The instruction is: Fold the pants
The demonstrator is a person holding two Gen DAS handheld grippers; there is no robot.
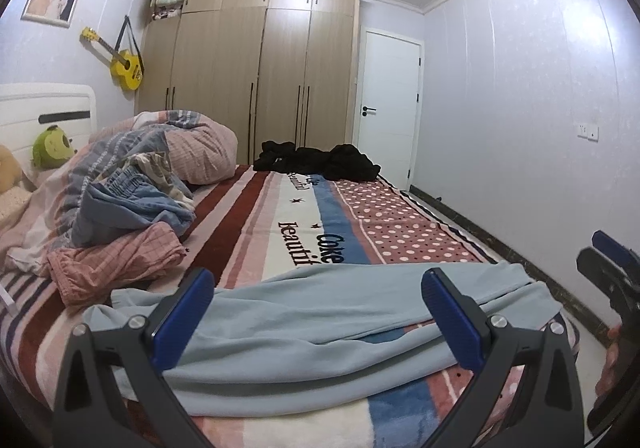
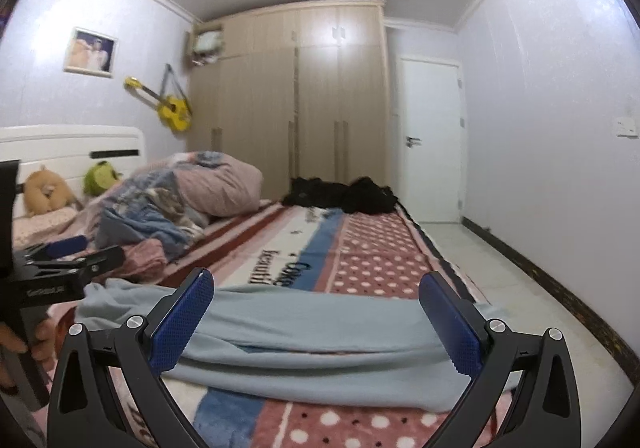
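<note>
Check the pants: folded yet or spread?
Partly folded: the pants lie lengthwise across the bed, layers doubled over, ends still loose. Neither tongs hold them.

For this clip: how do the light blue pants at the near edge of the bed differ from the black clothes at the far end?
The light blue pants are spread out lengthwise across the bed's near edge; the black clothes sit bunched in a heap by the wardrobe. The pants lie right in front of the open left gripper and open right gripper; the black clothes are well beyond both. Both rest on the patterned blanket, touched by neither gripper.
</note>
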